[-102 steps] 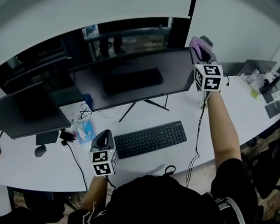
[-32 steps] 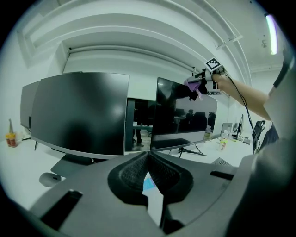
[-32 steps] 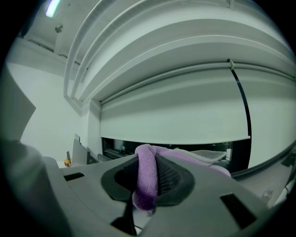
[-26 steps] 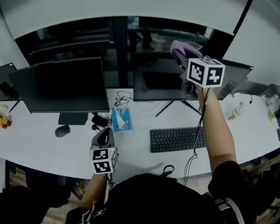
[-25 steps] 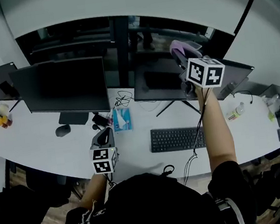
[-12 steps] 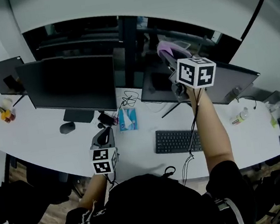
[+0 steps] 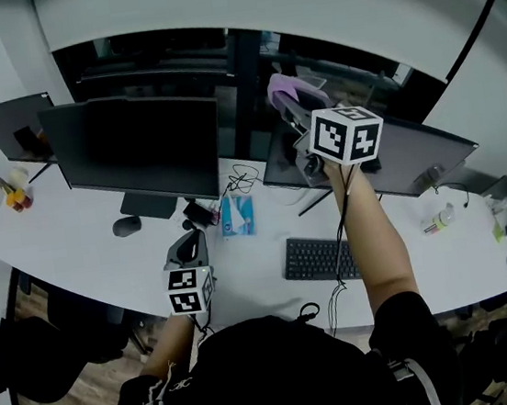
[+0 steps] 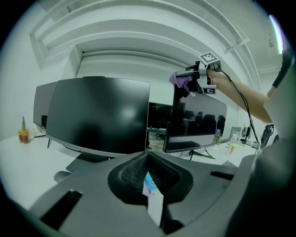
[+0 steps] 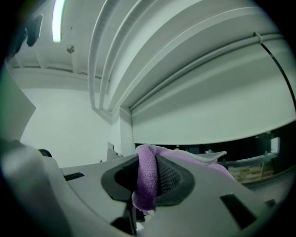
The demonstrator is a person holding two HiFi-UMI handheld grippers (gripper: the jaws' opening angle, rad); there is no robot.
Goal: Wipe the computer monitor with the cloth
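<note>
My right gripper (image 7: 295, 117) is raised at arm's length and shut on a purple cloth (image 7: 281, 89), which bunches between its jaws (image 9: 147, 172). It holds the cloth at the upper left corner of the right-hand monitor (image 7: 405, 160), whose dark screen is partly hidden behind the gripper's marker cube. From the left gripper view, that cloth (image 8: 178, 79) sits at the top edge of this monitor (image 8: 199, 122). My left gripper (image 7: 189, 245) hovers low over the desk's near edge, jaws closed together with nothing held (image 8: 149, 167).
A second large monitor (image 7: 140, 149) stands to the left and a smaller screen (image 7: 10, 127) beyond it. On the white desk (image 7: 65, 249) lie a keyboard (image 7: 321, 258), a mouse (image 7: 127, 226), a blue tissue pack (image 7: 237, 216), cables and a bottle (image 7: 437, 218).
The right gripper has carried the cloth leftward along the monitor's top edge, from its right corner to its left corner. The head view has swung left. The left gripper has stayed put.
</note>
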